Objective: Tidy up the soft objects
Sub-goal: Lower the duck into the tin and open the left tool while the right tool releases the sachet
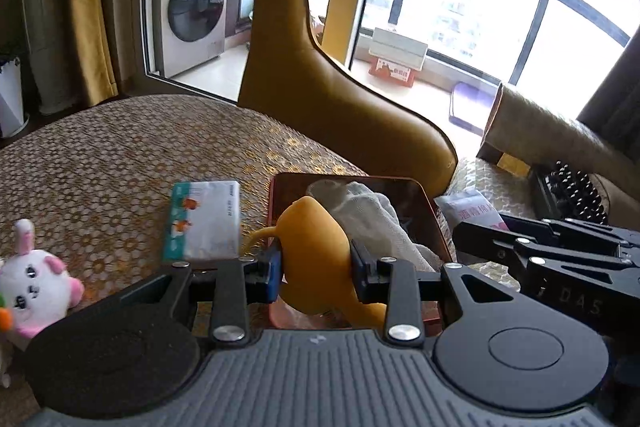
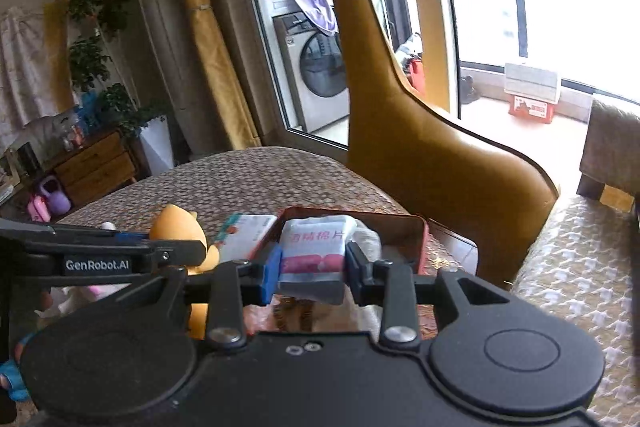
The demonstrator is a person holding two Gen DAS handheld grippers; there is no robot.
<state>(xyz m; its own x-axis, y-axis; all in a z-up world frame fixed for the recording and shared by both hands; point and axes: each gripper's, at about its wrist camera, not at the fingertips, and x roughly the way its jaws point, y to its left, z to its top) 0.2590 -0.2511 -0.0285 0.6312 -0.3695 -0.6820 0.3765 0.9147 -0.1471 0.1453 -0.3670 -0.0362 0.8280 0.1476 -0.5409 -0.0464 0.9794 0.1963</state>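
You're clamping L gripper (image 1: 314, 265) on soft orange plush toy (image 1: 316, 247), R gripper (image 2: 310, 269) on squashy white wipes pack (image 2: 314, 253), both over red rectangular tray (image 1: 430, 215). Light, compressible; grip mid-body.

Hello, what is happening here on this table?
A person is tidying soft things with two handheld grippers. The left gripper is shut on an orange plush toy, the right gripper on a white soft packet with pink print, both near the reddish-brown tray that holds a white cloth. A white and pink plush rabbit waits on the patterned tablecloth.
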